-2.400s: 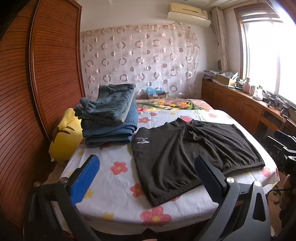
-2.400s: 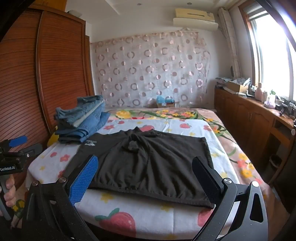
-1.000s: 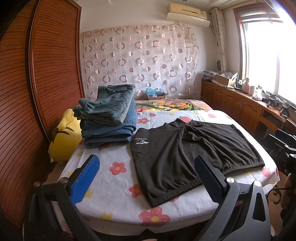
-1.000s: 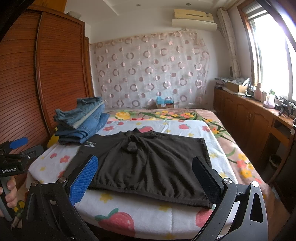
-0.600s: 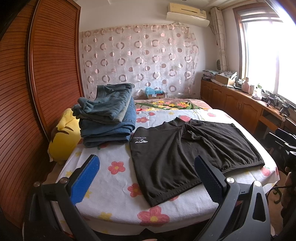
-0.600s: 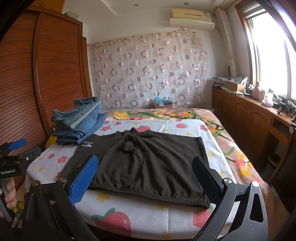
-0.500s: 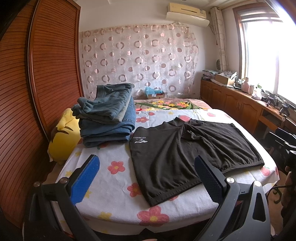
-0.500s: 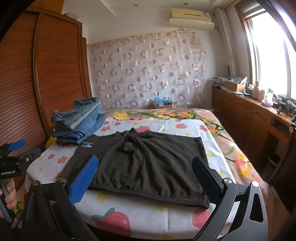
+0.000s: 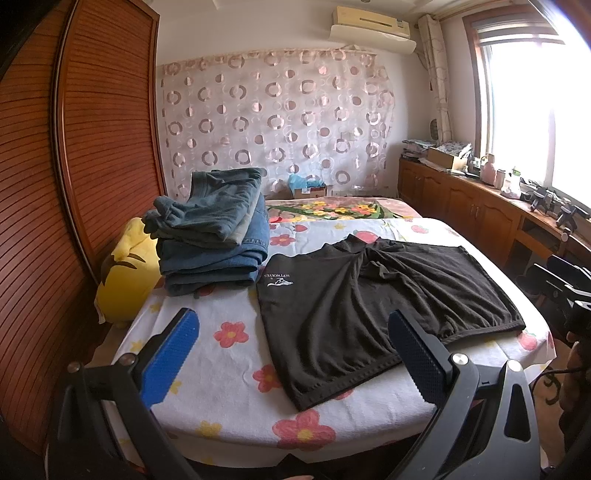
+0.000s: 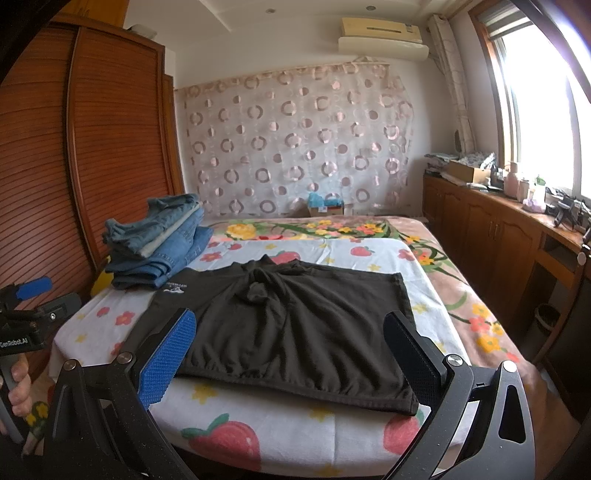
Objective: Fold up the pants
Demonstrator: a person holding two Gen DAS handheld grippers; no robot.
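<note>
The black shorts [image 9: 373,306] are lying flat near the bed's [image 9: 229,373] front edge, beside folded jeans [image 9: 218,247], while both the left gripper [image 9: 291,354] and right gripper [image 10: 288,354] are hovering wide open, touching nothing.

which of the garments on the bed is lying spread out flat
The black shorts, laid open on the floral sheet; the blue jeans beside them are folded and stacked in a pile.

Pretty clearly someone's bedroom at home: a bed [image 9: 229,373] with a flowery sheet, a big wooden wardrobe [image 9: 74,177], a circle-print curtain [image 9: 273,129], a wall air conditioner [image 9: 371,24] and cluttered wooden cabinets [image 10: 491,236] under the window [image 10: 546,96].
</note>
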